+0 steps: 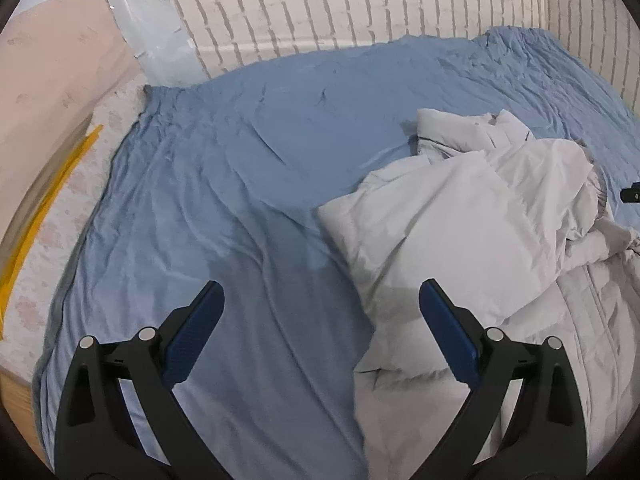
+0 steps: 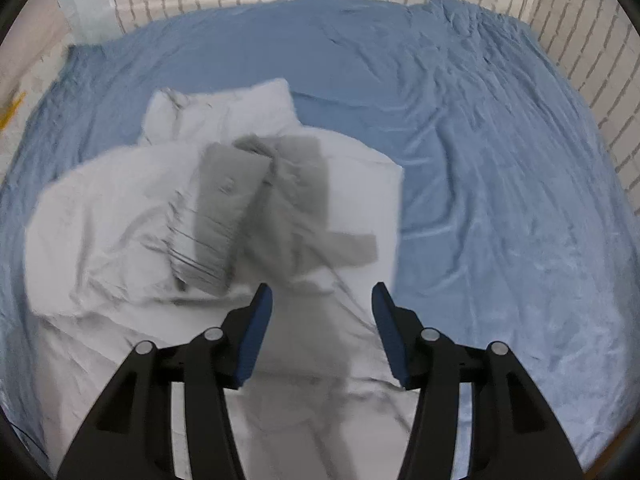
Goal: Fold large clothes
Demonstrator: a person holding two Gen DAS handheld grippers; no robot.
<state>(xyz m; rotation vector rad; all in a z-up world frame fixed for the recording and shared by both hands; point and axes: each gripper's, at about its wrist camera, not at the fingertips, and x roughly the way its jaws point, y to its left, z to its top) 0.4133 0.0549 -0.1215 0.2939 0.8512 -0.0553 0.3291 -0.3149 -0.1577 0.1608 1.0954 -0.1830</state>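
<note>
A bed covered by a wrinkled blue sheet (image 1: pixel 248 168) is carrying everything here. Its far edge is running along a white brick wall (image 1: pixel 360 4), and the wall is also closing off the bed's right edge in the right wrist view. At the far left corner the sheet is bunching in small gathers, and beyond the left edge a pale patterned floor (image 1: pixel 52 240) with a yellow strip (image 1: pixel 44 208) is showing. A broad stretch of bare sheet is lying open along the far edge and down the left side, and another along the right side in the right wrist view.

The large pale grey garment (image 1: pixel 460 220), padded and quilted, is lying crumpled on the near half of the bed, toward its middle, reaching to the near edge of both views. In the right wrist view the garment (image 2: pixel 132 216) is showing a darker grey patch, though blur is making its folds hard to read.

The left gripper (image 1: pixel 320 312) is hovering over the sheet just beside the garment's left border, its jaws spread wide with nothing between them. The right gripper (image 2: pixel 322 308) is hanging above the garment, its jaws parted and empty, pads clear of the cloth.

No containers are visible on the bed.
</note>
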